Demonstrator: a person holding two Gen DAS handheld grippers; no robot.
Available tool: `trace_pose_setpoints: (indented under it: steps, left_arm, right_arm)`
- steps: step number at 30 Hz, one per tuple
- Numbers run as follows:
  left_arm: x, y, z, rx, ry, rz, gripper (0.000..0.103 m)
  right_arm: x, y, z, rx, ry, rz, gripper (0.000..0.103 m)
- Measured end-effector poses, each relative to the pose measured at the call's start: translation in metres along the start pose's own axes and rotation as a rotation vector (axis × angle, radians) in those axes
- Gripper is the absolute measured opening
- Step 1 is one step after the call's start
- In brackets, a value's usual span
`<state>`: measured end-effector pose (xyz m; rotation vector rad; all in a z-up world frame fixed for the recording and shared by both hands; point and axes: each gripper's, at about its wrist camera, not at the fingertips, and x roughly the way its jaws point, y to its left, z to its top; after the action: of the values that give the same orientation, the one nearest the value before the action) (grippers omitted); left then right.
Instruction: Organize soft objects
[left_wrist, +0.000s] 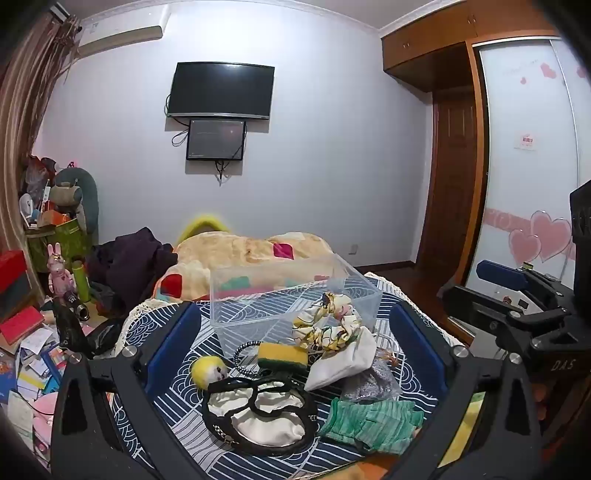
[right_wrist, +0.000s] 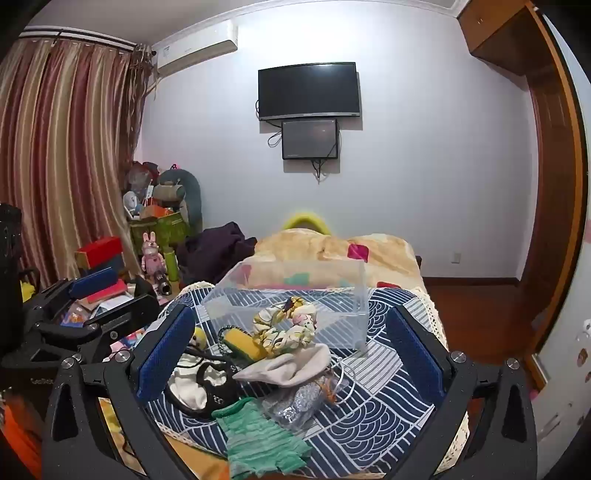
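Note:
A clear plastic box (left_wrist: 258, 295) (right_wrist: 332, 288) stands on a blue patterned cloth (left_wrist: 192, 417) (right_wrist: 369, 417). In front of it lie a floral scrunchie (left_wrist: 327, 326) (right_wrist: 284, 326), a yellow-green sponge (left_wrist: 282, 355) (right_wrist: 242, 341), a white cloth (left_wrist: 343, 360) (right_wrist: 288, 363), a green garment (left_wrist: 373, 419) (right_wrist: 262, 437), a black-and-white piece (left_wrist: 258, 411) (right_wrist: 201, 384), a yellow plush ball (left_wrist: 208, 371) (right_wrist: 198, 336) and a glittery pouch (left_wrist: 371, 382) (right_wrist: 299, 402). My left gripper (left_wrist: 291, 350) is open above the pile. My right gripper (right_wrist: 291, 354) is open above it too. Both are empty.
A beige blanket (left_wrist: 240, 251) and dark clothes (left_wrist: 129, 258) lie behind the box. Boxes, toys and papers clutter the left side (left_wrist: 37, 314). A wardrobe (left_wrist: 517, 147) stands right. The other gripper shows at each view's edge (left_wrist: 517, 302) (right_wrist: 85, 306).

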<state>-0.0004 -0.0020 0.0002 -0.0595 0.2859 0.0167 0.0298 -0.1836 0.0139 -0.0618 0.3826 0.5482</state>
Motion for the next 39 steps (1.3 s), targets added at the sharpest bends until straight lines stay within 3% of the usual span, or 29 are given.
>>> trace_pose_setpoints:
  steps: [5, 8, 39]
  left_arm:
    - [0.000, -0.010, 0.002, 0.020, -0.012, 0.009, 0.103]
    - [-0.007, 0.004, 0.004, -0.016, -0.024, -0.027, 0.103]
    - [-0.008, 0.000, 0.000, 0.007, -0.038, -0.019, 0.103]
  right_arm:
    - [0.000, 0.000, 0.000, 0.008, -0.003, 0.002, 0.103]
    - [0.000, 0.000, 0.000, 0.010, -0.003, 0.003, 0.103]
    - [-0.009, -0.003, 0.005, 0.019, -0.023, 0.009, 0.103]
